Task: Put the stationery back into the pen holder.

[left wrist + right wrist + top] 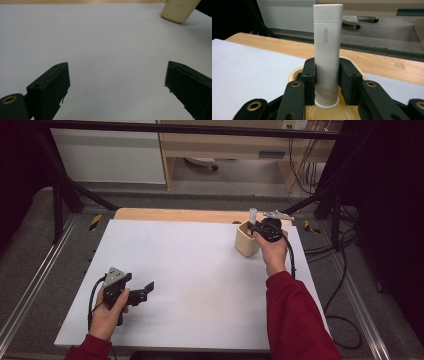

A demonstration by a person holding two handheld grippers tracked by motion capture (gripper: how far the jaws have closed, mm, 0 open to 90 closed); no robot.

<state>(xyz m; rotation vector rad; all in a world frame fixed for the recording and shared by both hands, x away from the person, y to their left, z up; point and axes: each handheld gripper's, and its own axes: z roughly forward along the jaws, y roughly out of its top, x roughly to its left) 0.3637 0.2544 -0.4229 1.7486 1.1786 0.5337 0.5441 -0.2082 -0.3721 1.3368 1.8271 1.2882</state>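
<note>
A white glue stick [327, 50] marked GLOO stands upright between the black jaws of my right gripper [327, 83], which is shut on it. Its lower end sits inside the mouth of a cream holder cup [294, 73]. From above, the right gripper [261, 231] is at the cup [245, 242] near the table's far right, with the stick [252, 215] poking up. My left gripper [146, 290] rests low at the front left of the white sheet [195, 280], jaws wide apart and nothing between them. In the left gripper view the gripper [117, 82] faces bare sheet, the cup [178, 10] far off.
A wooden table edge [175, 214] runs behind the white sheet. Black frame bars [60, 185] stand at the left and right, and cables [340, 270] trail on the floor at the right. White and wooden cabinets [120, 155] stand beyond the table.
</note>
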